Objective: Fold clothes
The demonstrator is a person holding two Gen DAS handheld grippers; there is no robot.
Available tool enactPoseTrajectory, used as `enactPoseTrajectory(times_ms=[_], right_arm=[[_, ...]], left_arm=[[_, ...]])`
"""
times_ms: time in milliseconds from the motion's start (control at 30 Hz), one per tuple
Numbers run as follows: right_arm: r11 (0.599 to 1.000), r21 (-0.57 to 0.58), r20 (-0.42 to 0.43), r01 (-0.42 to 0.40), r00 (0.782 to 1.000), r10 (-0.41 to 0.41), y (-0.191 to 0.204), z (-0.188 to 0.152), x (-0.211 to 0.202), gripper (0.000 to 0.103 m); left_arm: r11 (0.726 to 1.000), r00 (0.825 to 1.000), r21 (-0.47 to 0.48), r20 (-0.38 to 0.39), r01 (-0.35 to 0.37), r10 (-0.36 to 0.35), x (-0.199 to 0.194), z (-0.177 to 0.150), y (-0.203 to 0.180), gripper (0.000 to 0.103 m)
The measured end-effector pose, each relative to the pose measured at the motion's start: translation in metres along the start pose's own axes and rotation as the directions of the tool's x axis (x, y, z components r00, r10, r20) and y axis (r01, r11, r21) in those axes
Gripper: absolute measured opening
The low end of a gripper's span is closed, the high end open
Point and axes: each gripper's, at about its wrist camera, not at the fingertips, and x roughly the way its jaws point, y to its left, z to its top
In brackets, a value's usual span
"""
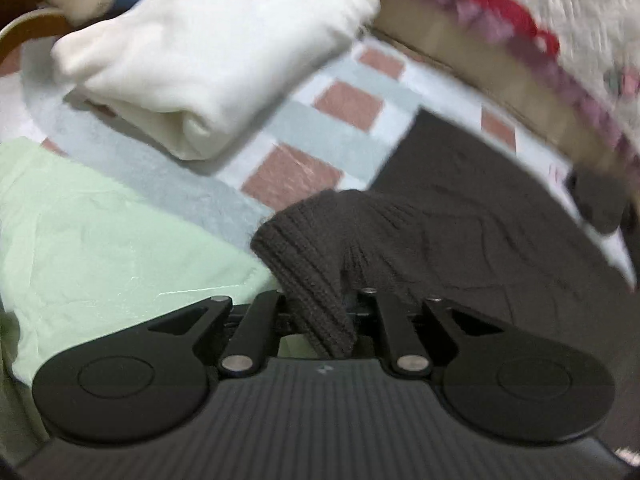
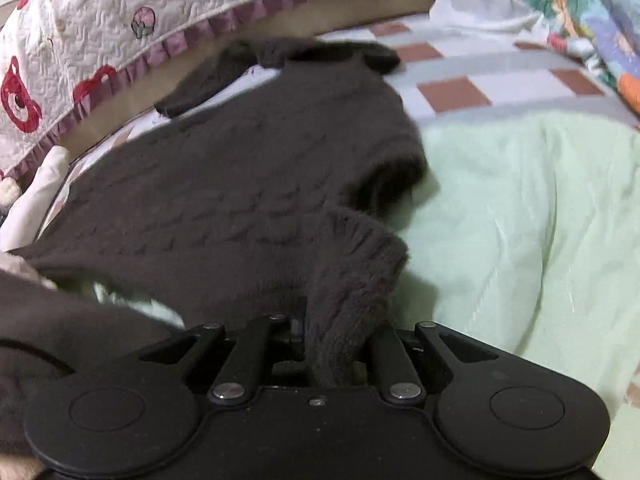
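We have the dark brown knit sweater (image 2: 256,168) spread across the checked bedsheet (image 1: 348,104), its body lying flat and its ribbed edge lifted toward us. Our left gripper (image 1: 324,320) pinches one ribbed fold and our right gripper (image 2: 332,356) is clamped on another. A pale green cloth (image 2: 520,208) lies just beside the sweater, a folded white garment (image 1: 208,60) sits farther off, and a quilted bear-print blanket (image 2: 100,32) runs along the far edge.

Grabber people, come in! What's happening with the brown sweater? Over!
Left gripper shut on brown sweater hem. Right gripper shut on it too. Folded white garment lies apart, nothing blocking.
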Motion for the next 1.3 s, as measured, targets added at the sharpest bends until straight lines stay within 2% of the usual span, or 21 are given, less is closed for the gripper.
enactPoseTrajectory(times_ms=[100, 133, 267, 333, 400, 433, 533, 667, 700, 800, 833, 867, 900, 933, 967, 1067, 1133, 1167, 1200, 1267, 1300], right_arm=[[0.997, 0.067, 0.018, -0.034, 0.999, 0.033, -0.007, 0.003, -0.011, 0.018], [0.995, 0.093, 0.028, -0.047, 0.999, 0.045, -0.01, 0.005, -0.016, 0.025], [0.975, 0.197, 0.07, -0.1, 0.994, 0.088, -0.02, 0.014, -0.036, 0.054], [0.96, 0.248, 0.092, -0.128, 0.99, 0.108, -0.025, 0.018, -0.047, 0.057], [0.927, 0.313, 0.161, -0.209, 0.973, 0.165, -0.035, 0.034, -0.061, 0.065], [0.918, 0.334, 0.17, -0.213, 0.972, 0.164, -0.037, 0.036, -0.058, 0.068], [0.895, 0.394, 0.183, -0.21, 0.972, 0.148, -0.042, 0.038, -0.043, 0.068], [0.857, 0.471, 0.198, -0.208, 0.972, 0.126, -0.05, 0.041, -0.023, 0.068], [0.847, 0.49, 0.202, -0.207, 0.972, 0.121, -0.052, 0.042, -0.018, 0.068], [0.813, 0.544, 0.212, -0.205, 0.972, 0.103, -0.057, 0.044, -0.003, 0.068], [0.801, 0.562, 0.215, -0.205, 0.972, 0.097, -0.059, 0.045, 0.002, 0.068], [0.789, 0.579, 0.218, -0.204, 0.972, 0.091, -0.061, 0.046, 0.007, 0.066], [0.776, 0.597, 0.221, -0.204, 0.972, 0.085, -0.062, 0.046, 0.012, 0.062], [0.763, 0.613, 0.223, -0.203, 0.972, 0.079, -0.064, 0.047, 0.017, 0.048], [0.789, 0.584, 0.232, -0.188, 0.971, 0.06, -0.059, 0.048, 0.017, 0.026], [0.872, 0.472, 0.265, -0.129, 0.964, -0.001, -0.041, 0.05, 0.017, 0.021], [0.942, 0.331, 0.302, -0.052, 0.952, -0.053, -0.026, 0.053, 0.014, 0.02], [0.974, 0.225, 0.312, -0.01, 0.948, -0.062, -0.013, 0.055, 0.014, 0.02], [0.993, 0.113, 0.322, 0.034, 0.944, -0.069, 0.001, 0.056, 0.015, 0.02], [0.989, -0.119, 0.323, 0.085, 0.945, -0.042, 0.034, 0.051, 0.026, 0.02], [0.967, -0.235, 0.315, 0.095, 0.949, -0.017, 0.051, 0.046, 0.031, 0.02]], left_arm=[[0.999, 0.999, 0.021, 0.033, -0.03, 0.029, -0.011, 0.0, -0.003, 0.037], [1.0, 0.999, 0.003, 0.043, -0.024, 0.024, -0.016, 0.001, 0.001, 0.045], [0.999, 0.997, -0.001, 0.069, 0.038, -0.038, -0.042, 0.009, -0.003, 0.044], [0.989, 0.983, 0.103, 0.137, 0.108, -0.122, -0.061, 0.01, -0.034, 0.046], [0.964, 0.959, 0.232, 0.219, 0.126, -0.178, -0.077, 0.009, -0.075, 0.049], [0.946, 0.943, 0.296, 0.257, 0.13, -0.21, -0.085, 0.008, -0.096, 0.052], [0.853, 0.922, 0.455, 0.15, 0.256, -0.357, -0.091, 0.004, -0.176, 0.052], [0.663, 0.871, 0.607, -0.104, 0.437, -0.479, -0.097, -0.016, -0.294, 0.053], [0.626, 0.867, 0.641, -0.127, 0.443, -0.482, -0.098, -0.026, -0.323, 0.053], [0.529, 0.876, 0.751, -0.135, 0.395, -0.463, -0.098, -0.065, -0.405, 0.061], [0.507, 0.885, 0.768, -0.161, 0.391, -0.438, -0.092, -0.08, -0.429, 0.061], [0.502, 0.882, 0.757, -0.206, 0.418, -0.424, -0.084, -0.091, -0.447, 0.061], [0.502, 0.856, 0.717, -0.269, 0.484, -0.442, -0.073, -0.1, -0.462, 0.061], [0.501, 0.822, 0.668, -0.323, 0.549, -0.47, -0.063, -0.107, -0.471, 0.06], [0.504, 0.797, 0.63, -0.357, 0.59, -0.487, -0.053, -0.113, -0.475, 0.058], [0.522, 0.722, 0.502, -0.43, 0.69, -0.541, -0.027, -0.137, -0.472, 0.057], [0.53, 0.665, 0.403, -0.477, 0.746, -0.575, -0.01, -0.148, -0.461, 0.057], [0.54, 0.647, 0.36, -0.496, 0.761, -0.58, 0.0, -0.151, -0.455, 0.057], [0.564, 0.653, 0.339, -0.496, 0.753, -0.573, 0.009, -0.15, -0.449, 0.056], [0.626, 0.757, 0.427, -0.409, 0.653, -0.51, 0.014, -0.149, -0.441, 0.052], [0.653, 0.808, 0.475, -0.354, 0.59, -0.472, 0.015, -0.149, -0.438, 0.05]])
